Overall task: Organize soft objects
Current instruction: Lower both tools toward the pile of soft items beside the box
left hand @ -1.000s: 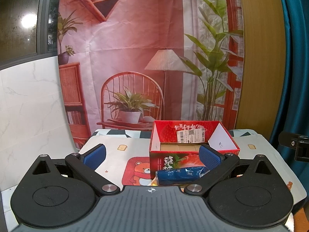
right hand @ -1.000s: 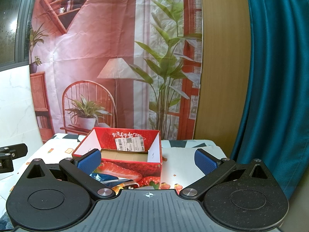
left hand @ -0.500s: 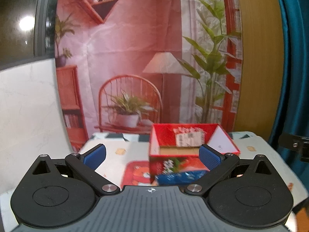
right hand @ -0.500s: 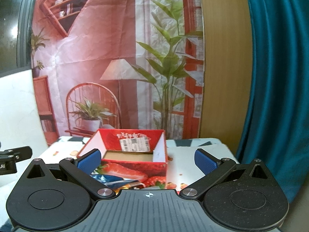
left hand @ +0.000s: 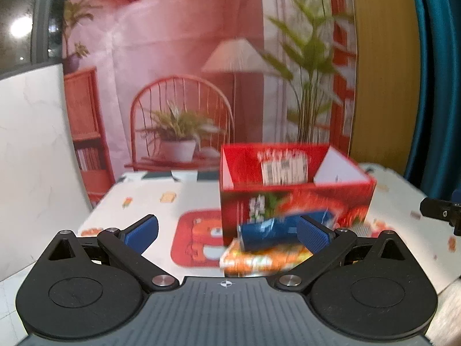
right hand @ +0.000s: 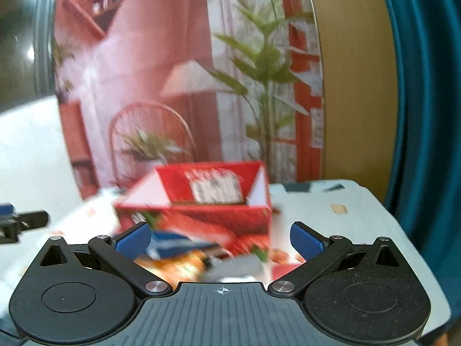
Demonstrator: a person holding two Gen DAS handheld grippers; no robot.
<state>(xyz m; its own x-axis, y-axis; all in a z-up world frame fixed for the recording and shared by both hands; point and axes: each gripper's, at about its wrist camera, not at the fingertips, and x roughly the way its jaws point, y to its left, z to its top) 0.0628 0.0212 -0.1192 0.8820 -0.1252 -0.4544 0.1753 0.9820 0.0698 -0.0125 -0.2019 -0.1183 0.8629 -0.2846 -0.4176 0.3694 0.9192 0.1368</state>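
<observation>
An open red box point(left hand: 294, 190) with a strawberry print stands on the table; it also shows in the right wrist view as the red box point(right hand: 201, 201). Against its near side lies a blue packet point(left hand: 273, 230) on top of an orange packet point(left hand: 259, 259). The right wrist view shows the same blue packet point(right hand: 173, 243) over the orange packet point(right hand: 175, 268), with a grey packet point(right hand: 236, 265) beside them. My left gripper point(left hand: 227, 230) is open, its right pad next to the blue packet. My right gripper point(right hand: 220, 238) is open above the packets. Both views are blurred.
A white tablecloth point(left hand: 173, 199) with small prints and a red bear patch point(left hand: 198, 236) covers the table. A printed backdrop point(left hand: 201, 72) hangs behind, a teal curtain point(right hand: 426, 115) at the right. The other gripper's tip point(left hand: 438, 210) shows at the right edge.
Both grippers have moved forward and down toward the box and packets, which now look larger and lower in view. The jaws stay open.
</observation>
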